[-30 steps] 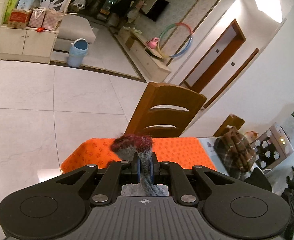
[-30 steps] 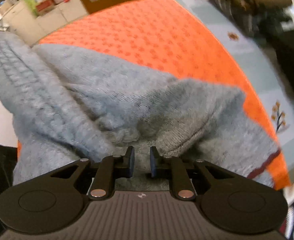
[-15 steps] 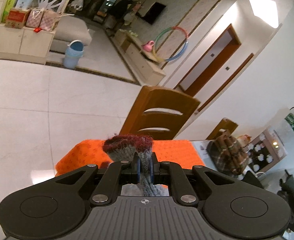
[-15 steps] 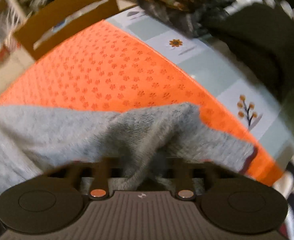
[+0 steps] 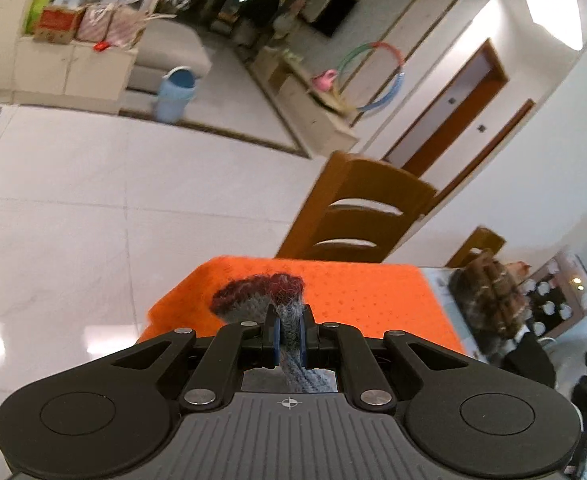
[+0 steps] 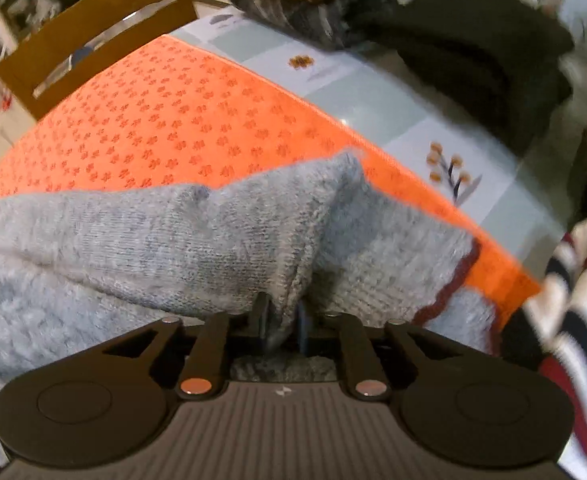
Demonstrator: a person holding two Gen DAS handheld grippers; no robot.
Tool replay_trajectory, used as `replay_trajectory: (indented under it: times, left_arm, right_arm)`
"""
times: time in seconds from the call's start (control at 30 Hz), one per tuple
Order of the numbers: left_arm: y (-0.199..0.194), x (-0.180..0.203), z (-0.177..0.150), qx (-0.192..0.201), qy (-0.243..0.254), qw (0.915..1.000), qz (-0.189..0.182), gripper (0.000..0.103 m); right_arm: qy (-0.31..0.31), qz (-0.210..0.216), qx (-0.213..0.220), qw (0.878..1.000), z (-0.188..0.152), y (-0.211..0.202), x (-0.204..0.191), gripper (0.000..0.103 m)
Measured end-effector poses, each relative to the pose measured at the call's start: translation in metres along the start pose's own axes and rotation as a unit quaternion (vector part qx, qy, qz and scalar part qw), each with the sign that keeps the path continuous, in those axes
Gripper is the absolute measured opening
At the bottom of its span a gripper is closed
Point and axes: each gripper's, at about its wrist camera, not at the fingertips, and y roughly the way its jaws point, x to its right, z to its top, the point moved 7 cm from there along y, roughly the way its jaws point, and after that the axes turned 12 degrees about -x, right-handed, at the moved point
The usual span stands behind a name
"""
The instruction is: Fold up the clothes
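Note:
A grey knitted sweater (image 6: 173, 232) with dark red trim lies over the near part of an orange mat (image 6: 173, 112). My right gripper (image 6: 284, 320) points steeply down at it. Its jaws are opening, and a raised fold of the grey knit stands between them with a dark gap beside the right pad. In the left wrist view my left gripper (image 5: 289, 340) is shut on a strip of the sweater (image 5: 253, 296). The dark red edge bunches just beyond the fingertips, above the orange mat (image 5: 365, 292).
A wooden chair (image 5: 357, 208) stands behind the mat's far edge. A brown plaid garment (image 5: 489, 296) and a dark garment (image 6: 473, 48) are piled on the pale flowered tablecloth (image 6: 373, 96) to the right. A striped garment (image 6: 573, 280) sits at the near right.
The right gripper closed on a fold of the sweater and its jaws have now parted again, while it rolled and tipped further down. The left gripper dipped slightly, still clamped on the knit.

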Motion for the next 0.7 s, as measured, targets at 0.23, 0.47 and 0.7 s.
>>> replay_trajectory:
  times: [0.23, 0.47, 0.7]
  left_arm:
    - [-0.004, 0.005, 0.004, 0.013, 0.012, 0.9998, -0.011, 0.011]
    - [-0.014, 0.010, 0.008, 0.032, 0.009, 0.9992, -0.025, 0.011]
    - [-0.038, 0.017, 0.020, 0.095, -0.004, 0.9932, -0.067, 0.011]
  right_arm:
    - [-0.225, 0.064, 0.044, 0.971, -0.001, -0.048, -0.061, 0.048]
    - [-0.309, 0.107, -0.049, 0.944, -0.011, -0.016, -0.079, 0.007]
    - [-0.293, 0.103, -0.040, 0.950, 0.025, -0.058, -0.086, 0.005]
